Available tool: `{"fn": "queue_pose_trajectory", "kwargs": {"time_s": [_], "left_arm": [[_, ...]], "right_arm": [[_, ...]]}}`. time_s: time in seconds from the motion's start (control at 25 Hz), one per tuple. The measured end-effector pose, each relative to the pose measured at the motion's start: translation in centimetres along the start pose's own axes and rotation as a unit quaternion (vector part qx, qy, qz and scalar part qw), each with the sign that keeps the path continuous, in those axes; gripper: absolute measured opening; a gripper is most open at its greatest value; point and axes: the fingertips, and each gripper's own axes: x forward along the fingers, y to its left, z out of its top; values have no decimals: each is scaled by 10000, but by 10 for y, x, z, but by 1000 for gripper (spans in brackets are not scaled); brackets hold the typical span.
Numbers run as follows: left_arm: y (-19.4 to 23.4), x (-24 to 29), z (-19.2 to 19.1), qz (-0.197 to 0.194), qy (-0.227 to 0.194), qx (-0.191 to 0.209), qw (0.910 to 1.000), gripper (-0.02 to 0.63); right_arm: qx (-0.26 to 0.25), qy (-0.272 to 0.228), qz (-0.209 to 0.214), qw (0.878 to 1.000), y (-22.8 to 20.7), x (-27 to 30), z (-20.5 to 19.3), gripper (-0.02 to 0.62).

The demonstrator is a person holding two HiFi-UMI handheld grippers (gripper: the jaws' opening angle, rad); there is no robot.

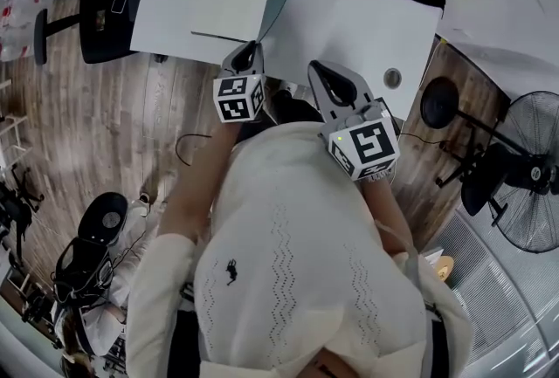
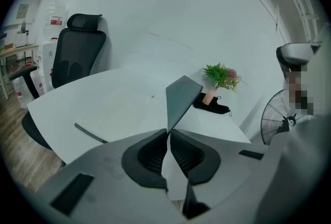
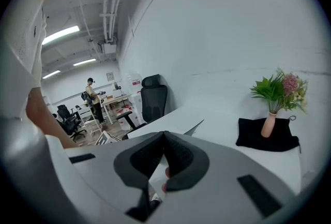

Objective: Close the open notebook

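The left claw (image 2: 168, 134) pinches the raised cover (image 2: 182, 99) of the notebook (image 1: 229, 3); carry it over in an arc. The right claw (image 3: 164, 135) is closed, empty.

Even cool light from ceiling strips (image 3: 59, 34); fisheye warp, dark corners.

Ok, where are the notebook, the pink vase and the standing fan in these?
notebook (image 2: 181, 98), left gripper view, on its raised dark cover.
vase (image 3: 268, 125), right gripper view, on its pink body below the leaves.
fan (image 1: 529, 167), head view, on the round wire grille.
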Motion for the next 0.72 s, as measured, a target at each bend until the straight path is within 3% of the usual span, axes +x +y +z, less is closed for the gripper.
{"fn": "queue_pose_trajectory", "kwargs": {"time_s": [0.4,0.72], "left_arm": [[21,-9,9,146,-148,-403,9990,20],[32,-11,14,150,-126,-336,9992,18]], "right_arm": [[-49,49,111,9999,8,11,4,2],[-61,85,163,9998,12,21,5,2]]}}
